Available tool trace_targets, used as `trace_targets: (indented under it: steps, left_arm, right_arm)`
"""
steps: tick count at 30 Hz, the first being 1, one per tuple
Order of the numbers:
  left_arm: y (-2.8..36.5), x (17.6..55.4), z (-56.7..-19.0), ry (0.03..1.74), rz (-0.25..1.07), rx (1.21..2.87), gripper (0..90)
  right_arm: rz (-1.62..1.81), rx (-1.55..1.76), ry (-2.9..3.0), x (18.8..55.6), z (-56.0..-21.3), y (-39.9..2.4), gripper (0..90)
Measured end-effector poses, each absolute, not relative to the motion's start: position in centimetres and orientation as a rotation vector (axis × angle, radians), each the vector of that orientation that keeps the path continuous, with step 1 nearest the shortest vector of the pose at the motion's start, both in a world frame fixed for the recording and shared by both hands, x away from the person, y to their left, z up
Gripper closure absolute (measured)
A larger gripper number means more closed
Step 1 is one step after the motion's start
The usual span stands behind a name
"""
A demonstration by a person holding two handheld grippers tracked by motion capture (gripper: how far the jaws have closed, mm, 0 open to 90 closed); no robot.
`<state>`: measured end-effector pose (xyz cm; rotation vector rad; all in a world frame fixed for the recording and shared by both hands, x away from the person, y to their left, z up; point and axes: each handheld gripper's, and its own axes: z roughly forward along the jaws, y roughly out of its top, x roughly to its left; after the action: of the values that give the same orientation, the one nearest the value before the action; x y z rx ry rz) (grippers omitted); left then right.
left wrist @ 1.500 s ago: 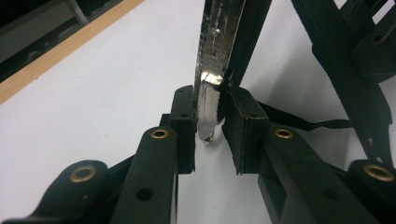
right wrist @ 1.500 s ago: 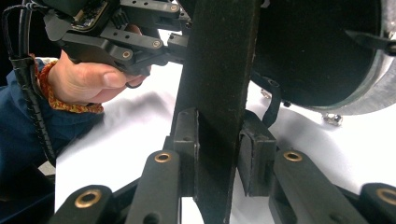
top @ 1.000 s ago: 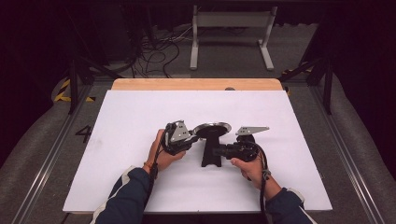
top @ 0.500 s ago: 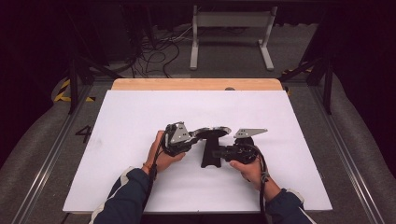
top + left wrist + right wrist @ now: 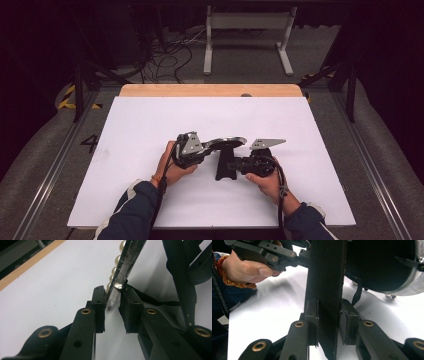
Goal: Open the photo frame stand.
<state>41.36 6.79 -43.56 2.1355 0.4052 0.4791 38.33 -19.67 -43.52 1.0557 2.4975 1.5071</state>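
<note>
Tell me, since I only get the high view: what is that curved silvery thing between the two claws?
Observer: In the left gripper view it is a glittery silver band with a row of pearls along one edge.
Operator: Is the left claw actually holding it?
Observer: Yes. The left claw pinches the band's clear end tip between its pads.
Operator: And the right one?
Observer: The right claw is clamped on a flat black upright post, which looks like part of a stand.
</note>
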Motion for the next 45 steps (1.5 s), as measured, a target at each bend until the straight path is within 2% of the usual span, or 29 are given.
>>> trace_targets:
  steps: [11, 23, 28, 31, 35, 41, 45]
  left_arm:
    - [7.4, 41.0, -43.2, 0.421, 0.451, 2.091, 74.0]
    - [9.6, 39.6, -42.5, 0.411, 0.457, 2.094, 69.6]
    - [10.0, 39.4, -42.6, 0.449, 0.458, 2.076, 62.3]
    - [10.0, 39.5, -42.9, 0.461, 0.447, 2.077, 54.4]
    - [9.9, 39.8, -42.8, 0.480, 0.479, 2.070, 45.6]
    - [9.6, 40.9, -43.0, 0.508, 0.450, 2.064, 46.5]
    - [8.8, 41.4, -43.2, 0.500, 0.428, 2.072, 46.0]
  right_arm:
    - [1.470, 1.023, 2.451, 37.6, -43.2, -20.0, 71.4]
    - [1.428, 0.966, 2.427, 36.9, -42.4, -20.7, 75.3]
    - [1.410, 0.952, 2.399, 36.5, -41.8, -20.9, 77.6]
    - [1.388, 0.941, 2.352, 36.1, -41.3, -21.0, 85.1]
    - [1.349, 0.922, 2.300, 35.5, -40.7, -20.9, 89.7]
    - [1.360, 0.913, 2.166, 34.4, -40.0, -20.9, 90.0]
    - [1.363, 0.888, 2.159, 33.6, -40.1, -19.5, 90.0]
